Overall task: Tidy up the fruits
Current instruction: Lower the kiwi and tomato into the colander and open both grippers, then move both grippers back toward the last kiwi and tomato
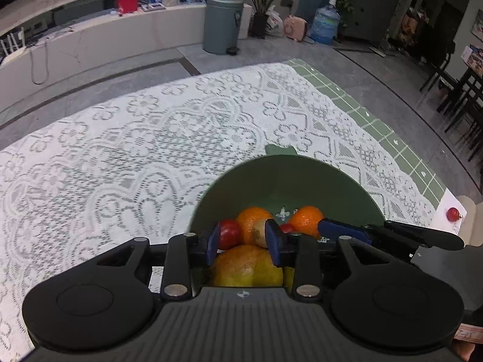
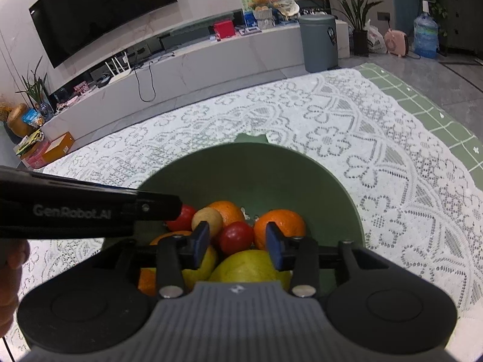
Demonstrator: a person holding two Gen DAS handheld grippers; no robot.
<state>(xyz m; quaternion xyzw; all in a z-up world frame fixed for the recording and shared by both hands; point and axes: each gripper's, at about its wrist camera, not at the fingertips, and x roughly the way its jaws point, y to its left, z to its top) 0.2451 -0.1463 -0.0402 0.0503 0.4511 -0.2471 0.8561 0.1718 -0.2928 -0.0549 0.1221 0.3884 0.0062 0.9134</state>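
Observation:
A green bowl (image 1: 241, 187) (image 2: 241, 169) sits on a white lace tablecloth and holds several fruits: oranges (image 1: 306, 218) (image 2: 279, 223), red fruits (image 1: 229, 233) (image 2: 235, 236), a tan round fruit (image 2: 206, 220) and large yellow-green fruits (image 1: 247, 267) (image 2: 250, 267). My left gripper (image 1: 246, 246) is open just above the fruits, blue pads apart, nothing between them. My right gripper (image 2: 238, 246) is open over the bowl, its pads either side of a red fruit without touching it. The left gripper's body (image 2: 84, 211) crosses the right wrist view at left.
The lace cloth (image 1: 135, 150) lies over a green grid mat (image 1: 377, 123). A small red fruit (image 1: 452, 213) lies on a white sheet at the table's right edge. Beyond the table are a grey bin (image 1: 222, 24), a TV bench and dark chairs (image 1: 465, 96).

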